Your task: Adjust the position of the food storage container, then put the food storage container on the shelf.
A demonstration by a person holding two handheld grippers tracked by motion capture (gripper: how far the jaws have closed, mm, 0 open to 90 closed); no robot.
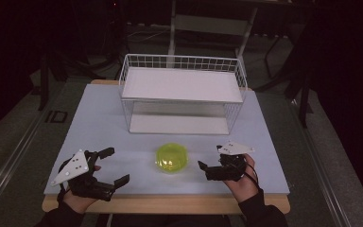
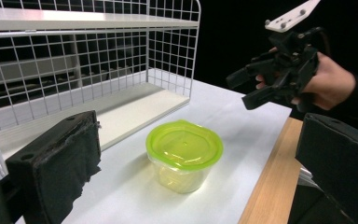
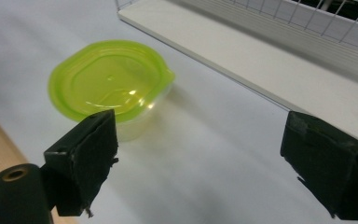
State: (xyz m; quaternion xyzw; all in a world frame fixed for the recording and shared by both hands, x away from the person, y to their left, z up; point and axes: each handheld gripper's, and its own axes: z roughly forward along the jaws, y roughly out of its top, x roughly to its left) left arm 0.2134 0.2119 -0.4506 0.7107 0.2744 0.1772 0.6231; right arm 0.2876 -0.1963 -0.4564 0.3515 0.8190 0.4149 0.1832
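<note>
Two grippers over table (image 1: 99,123), both spread wide, nothing between jaws. Left gripper (image 1: 118,165) low at near edge, jaws apart. Right gripper (image 1: 210,161) held off surface, jaws apart, nothing grasped (pads clear of container). Lidded container (image 1: 172,158), clear tub with yellow-green lid, stands upright on table between grippers, nearer right one, touching neither. White wire rack (image 1: 182,94) beyond container, away from both grippers, shelves bare.

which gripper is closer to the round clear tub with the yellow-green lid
Right. The right gripper sits just beside the round clear tub with the yellow-green lid; the left gripper is farther off on the other side.
</note>
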